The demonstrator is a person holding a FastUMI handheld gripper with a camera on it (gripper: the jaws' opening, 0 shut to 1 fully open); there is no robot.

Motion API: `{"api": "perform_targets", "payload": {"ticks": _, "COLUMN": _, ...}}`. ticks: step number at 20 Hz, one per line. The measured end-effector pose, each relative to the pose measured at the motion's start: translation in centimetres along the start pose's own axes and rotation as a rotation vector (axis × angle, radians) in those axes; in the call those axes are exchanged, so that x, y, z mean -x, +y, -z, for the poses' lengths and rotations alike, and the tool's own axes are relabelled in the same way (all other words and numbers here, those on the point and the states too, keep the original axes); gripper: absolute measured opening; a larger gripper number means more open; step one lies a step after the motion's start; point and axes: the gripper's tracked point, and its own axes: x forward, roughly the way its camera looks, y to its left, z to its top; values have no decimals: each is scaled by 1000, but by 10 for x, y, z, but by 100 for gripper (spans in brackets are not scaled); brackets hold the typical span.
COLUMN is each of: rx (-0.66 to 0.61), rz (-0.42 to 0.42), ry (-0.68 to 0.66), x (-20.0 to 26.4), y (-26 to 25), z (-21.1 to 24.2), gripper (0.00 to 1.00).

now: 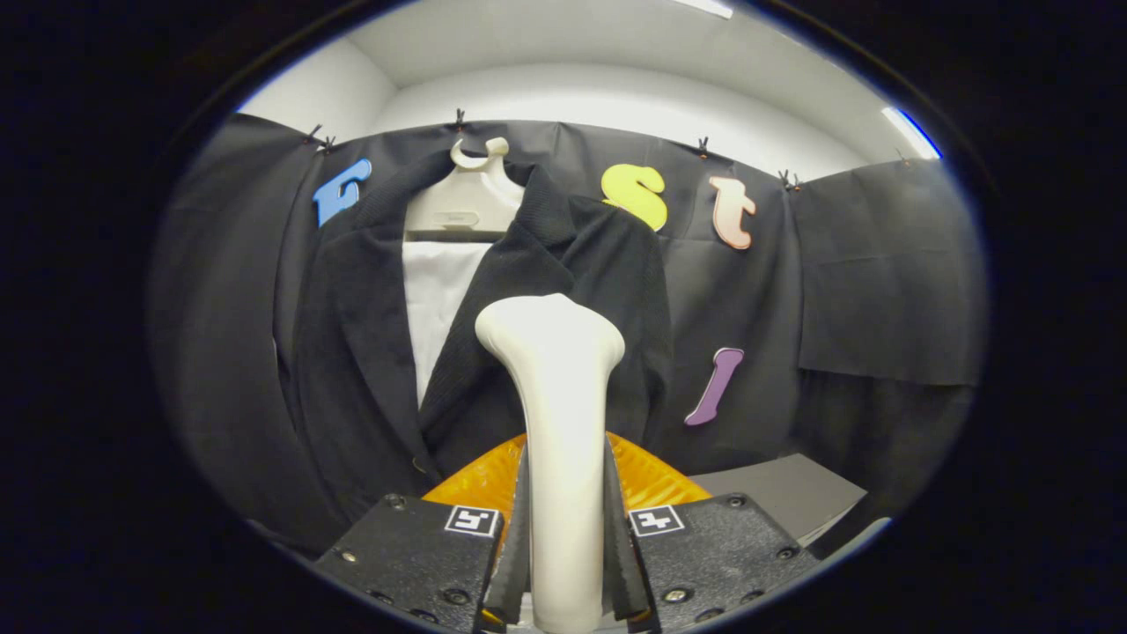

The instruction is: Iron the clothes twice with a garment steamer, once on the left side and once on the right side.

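White steamer [553, 387] stands upright, its flared head against the dark jacket [563, 264] — open-fronted, white inside, hanging on a pale hanger [467, 198].

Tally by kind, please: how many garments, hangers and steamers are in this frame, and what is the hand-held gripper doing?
Garments: 2, a dark jacket over a white shirt
Hangers: 1, a pale hanger
Steamers: 1, a white steamer, with the hand-held gripper shut on its handle
Total: 4

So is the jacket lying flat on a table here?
No. The dark jacket hangs upright on a pale hanger against the booth wall, beyond the steamer that the tongs are shut on.
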Motion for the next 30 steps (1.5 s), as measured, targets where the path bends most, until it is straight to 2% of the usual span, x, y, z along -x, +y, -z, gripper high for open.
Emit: {"api": "perform_targets", "payload": {"ticks": 30, "rx": 73, "rz": 24, "ry": 210, "x": 12, "y": -5, "z": 162, "gripper": 40}}
